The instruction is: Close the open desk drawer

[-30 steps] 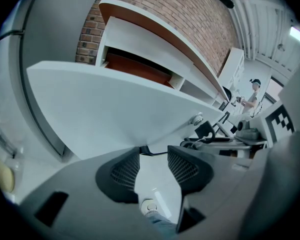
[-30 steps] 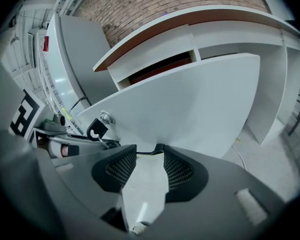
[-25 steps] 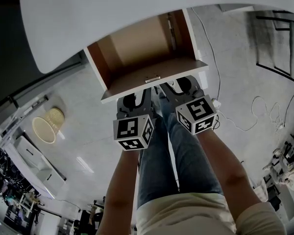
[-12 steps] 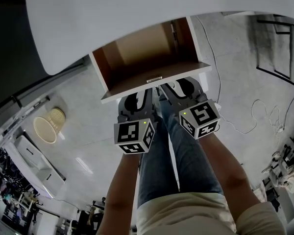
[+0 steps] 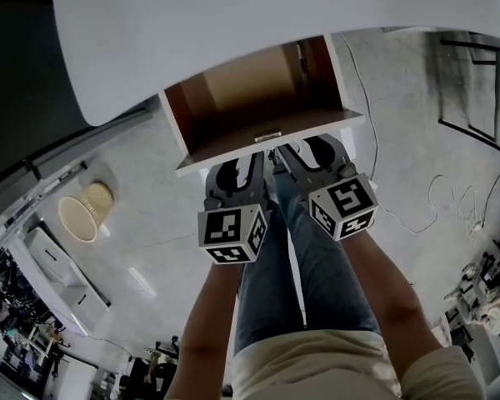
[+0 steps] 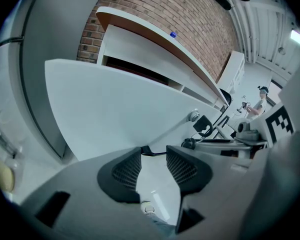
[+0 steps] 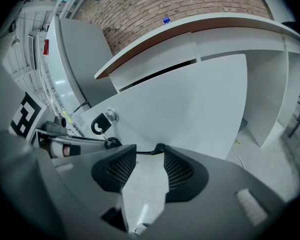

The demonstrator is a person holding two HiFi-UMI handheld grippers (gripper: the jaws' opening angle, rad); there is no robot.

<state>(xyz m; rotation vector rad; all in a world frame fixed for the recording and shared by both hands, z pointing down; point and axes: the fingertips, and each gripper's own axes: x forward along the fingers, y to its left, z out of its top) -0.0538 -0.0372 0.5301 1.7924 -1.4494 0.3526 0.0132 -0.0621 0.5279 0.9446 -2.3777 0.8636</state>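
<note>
**Both Grippers Set to the Front of the Open Drawer**

We find the white-fronted desk drawer with a brown wooden interior [image 5: 250,98] pulled out from under the curved white desk top [image 5: 233,23]. The part of its box that the head view exposes holds no contents. Its flat white front panel [image 6: 125,104] faces the person.

The left gripper [image 5: 236,167] and right gripper [image 5: 307,148] are held side by side and angled downward. Their noses are at the front panel, one to either side of its middle. In the left gripper view the ribbed black pads [image 6: 127,170] stand apart, with only the panel beyond them. The right gripper view shows the same: pads [image 7: 179,170] parted and clamped on nothing.

We judge this arrangement deliberate. A drawer is closed by pushing, so no grasp is needed, and parted jaws give each tool a broader footing on the flat face. Two bearing points spaced across the panel should keep the drawer from skewing on its runners.

The small round metal lock [image 7: 110,116] with its black key tab [image 7: 97,126] sits between the two tools, and both are clear of it. We cannot confirm whether the tips actually bear on the panel.
</note>
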